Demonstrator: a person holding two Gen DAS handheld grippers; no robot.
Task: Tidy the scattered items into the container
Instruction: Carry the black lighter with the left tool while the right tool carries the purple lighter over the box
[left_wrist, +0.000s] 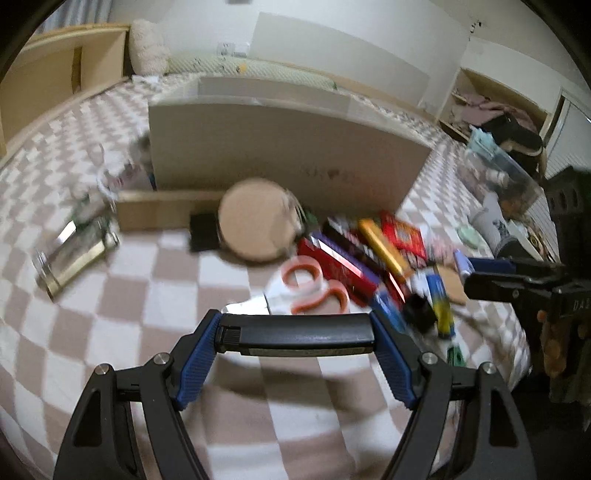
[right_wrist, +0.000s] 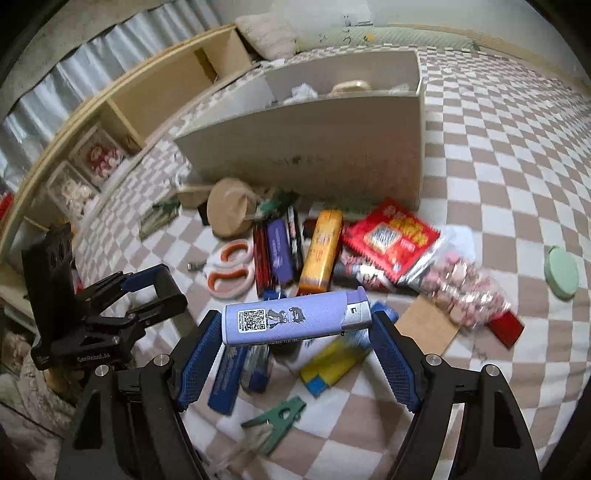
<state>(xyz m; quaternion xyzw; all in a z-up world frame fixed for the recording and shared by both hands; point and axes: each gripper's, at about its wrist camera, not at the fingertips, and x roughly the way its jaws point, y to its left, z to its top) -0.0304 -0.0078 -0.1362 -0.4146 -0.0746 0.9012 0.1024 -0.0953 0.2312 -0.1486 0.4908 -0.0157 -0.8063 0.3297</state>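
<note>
Carrying step in hand: left gripper (left_wrist: 295, 334) pinching a long black bar-shaped lighter (left_wrist: 295, 332) end to end, right gripper (right_wrist: 295, 326) pinching a lilac plastic lighter (right_wrist: 295, 317) likewise, both short of the tall beige open-topped box (right_wrist: 332, 147). Next, probably: up over the box's near wall, then jaws spread above its open top, clear of the clutter at its foot

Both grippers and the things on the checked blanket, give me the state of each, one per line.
left gripper: shut on black lighter, lifted
right gripper: shut on purple lighter, lifted
container: open-topped, some items inside
scissors: closed, lying flat
green clip: lying on blanket
</note>
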